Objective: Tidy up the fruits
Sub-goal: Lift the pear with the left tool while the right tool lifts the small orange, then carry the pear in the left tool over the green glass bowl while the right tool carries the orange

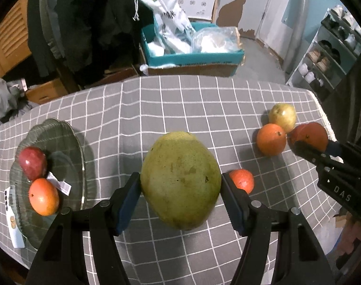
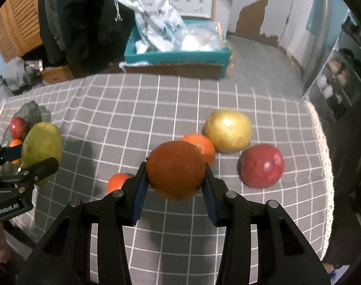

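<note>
Fruit is held in both grippers, clear of the cloth. The left gripper is clamped on a large green mango, both pads pressed against its flanks. The right gripper is closed on a dark orange fruit, likewise gripped between the blue pads. Just behind the mango a small orange-red fruit is seen on the checked tablecloth. To the left a glass plate is noted, on which a red apple and an orange fruit are already placed, with a paper tag beside them. Farther right, three fruits remain loose on the cloth: an orange, a yellow apple touching it, and a red apple near the table edge. Beyond the table a teal box of bags is observed on the floor.

Progress is judged as partial: two fruits plated, two lifted and presumably bound for the plate, four still to be collected
</note>
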Demonstrator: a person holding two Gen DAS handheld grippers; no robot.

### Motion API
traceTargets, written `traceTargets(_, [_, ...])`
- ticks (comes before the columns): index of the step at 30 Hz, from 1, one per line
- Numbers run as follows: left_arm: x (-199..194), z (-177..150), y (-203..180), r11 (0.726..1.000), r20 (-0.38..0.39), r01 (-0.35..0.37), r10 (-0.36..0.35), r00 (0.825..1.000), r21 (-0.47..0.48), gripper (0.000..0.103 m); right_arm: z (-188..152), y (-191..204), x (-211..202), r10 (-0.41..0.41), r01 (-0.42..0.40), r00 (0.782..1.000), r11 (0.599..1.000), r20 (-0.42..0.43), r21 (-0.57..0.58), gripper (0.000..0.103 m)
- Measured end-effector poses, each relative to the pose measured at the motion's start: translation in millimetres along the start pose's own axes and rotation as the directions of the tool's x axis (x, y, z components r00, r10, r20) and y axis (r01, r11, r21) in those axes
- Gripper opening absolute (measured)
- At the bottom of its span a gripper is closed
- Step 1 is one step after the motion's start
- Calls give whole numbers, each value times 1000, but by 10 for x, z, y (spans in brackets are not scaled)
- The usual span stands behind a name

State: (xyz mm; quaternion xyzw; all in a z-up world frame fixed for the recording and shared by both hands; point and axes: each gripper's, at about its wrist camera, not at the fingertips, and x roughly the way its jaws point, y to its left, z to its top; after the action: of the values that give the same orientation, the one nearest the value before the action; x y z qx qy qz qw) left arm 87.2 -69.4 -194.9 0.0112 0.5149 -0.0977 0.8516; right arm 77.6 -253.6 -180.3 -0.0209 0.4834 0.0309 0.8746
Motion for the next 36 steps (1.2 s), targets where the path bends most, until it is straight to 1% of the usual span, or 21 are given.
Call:
traceTargets(8, [-319, 38, 32, 1000, 81, -1, 1, 997, 1, 68, 114, 86, -323, -4, 6, 996, 1000, 90, -28, 42])
traceTargets(12, [-503, 54, 68, 1000, 122, 3, -3, 992, 0, 68, 157, 133, -524, 6, -1, 990, 999, 140, -39, 42])
traceTargets(19, [-753, 70, 87, 1000, 179, 8, -8, 984, 4, 68, 216, 184, -761, 23, -14, 979, 999, 205, -44, 42])
traceTargets(30, [-1096, 80, 189, 1000, 262, 17, -14, 965, -8, 68, 273, 314, -1051, 52, -36, 960, 997, 274, -65, 42])
traceTargets(36, [-1185, 80, 299, 1000, 284, 11, -2, 959, -29, 68, 342, 469, -1110, 77, -53, 954, 995, 291, -90, 42])
